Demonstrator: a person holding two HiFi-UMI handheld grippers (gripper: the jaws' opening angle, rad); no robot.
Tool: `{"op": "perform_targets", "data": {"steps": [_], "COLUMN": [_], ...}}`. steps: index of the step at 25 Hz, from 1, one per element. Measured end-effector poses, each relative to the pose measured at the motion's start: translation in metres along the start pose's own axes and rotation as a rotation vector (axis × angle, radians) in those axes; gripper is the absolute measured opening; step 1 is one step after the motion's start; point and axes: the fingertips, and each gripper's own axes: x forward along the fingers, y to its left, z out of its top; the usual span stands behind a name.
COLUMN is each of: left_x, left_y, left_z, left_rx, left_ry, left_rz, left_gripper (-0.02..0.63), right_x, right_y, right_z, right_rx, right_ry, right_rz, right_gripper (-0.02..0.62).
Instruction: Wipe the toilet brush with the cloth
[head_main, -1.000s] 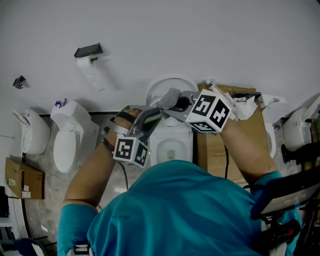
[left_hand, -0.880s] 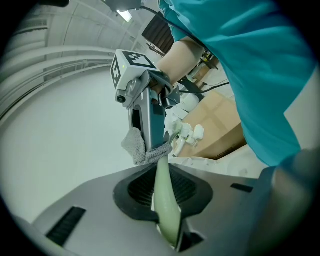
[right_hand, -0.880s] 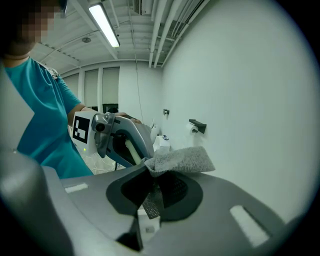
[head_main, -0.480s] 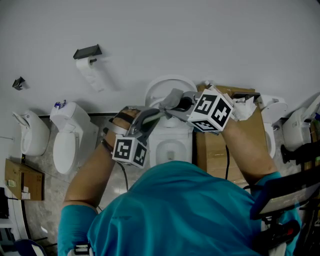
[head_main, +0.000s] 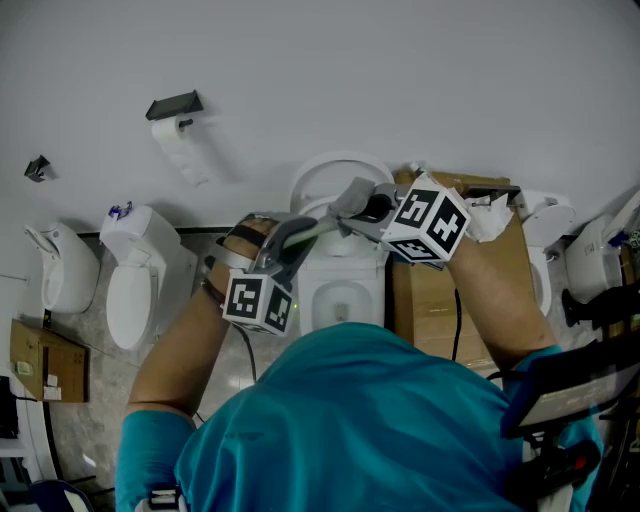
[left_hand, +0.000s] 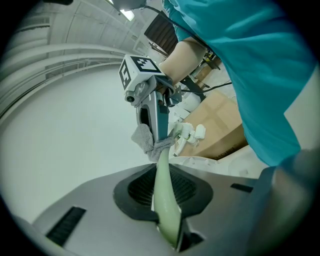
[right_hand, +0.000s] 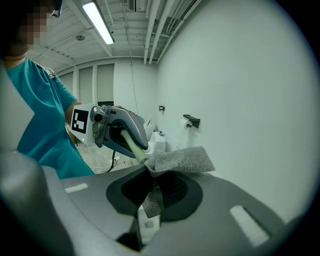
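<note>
So that the toilet brush (left_hand: 162, 182) does not wobble, my left gripper (left_hand: 168, 226) squeezes its stick while my right gripper (right_hand: 151, 205) pinches the cloth (right_hand: 182, 160) wrapped round it.

White wall (head_main: 400, 70), toilets (head_main: 130, 290), ceiling striplight (right_hand: 98, 22)

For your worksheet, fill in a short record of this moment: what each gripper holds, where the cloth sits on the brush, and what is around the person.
left gripper: shut on the pale green toilet brush handle
right gripper: shut on the grey cloth
cloth position: wrapped round the handle, ahead of the left gripper's jaws
brush head: not in view
below the grippers: white toilet, with a cardboard box beside it
on the wall: toilet paper roll
</note>
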Motion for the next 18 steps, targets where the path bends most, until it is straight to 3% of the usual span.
{"op": "perform_targets", "data": {"steps": [18], "left_x": [-0.003], "left_y": [0.001], "left_z": [-0.005], "left_rx": [-0.015], "left_ry": [0.008], "left_rz": [-0.001], "left_gripper": [0.060], "right_x": [-0.006], "right_y": [-0.014], "right_z": [-0.027], "right_rx": [0.032], "right_ry": [0.053], "right_rz": [-0.039], "right_gripper": [0.036]}}
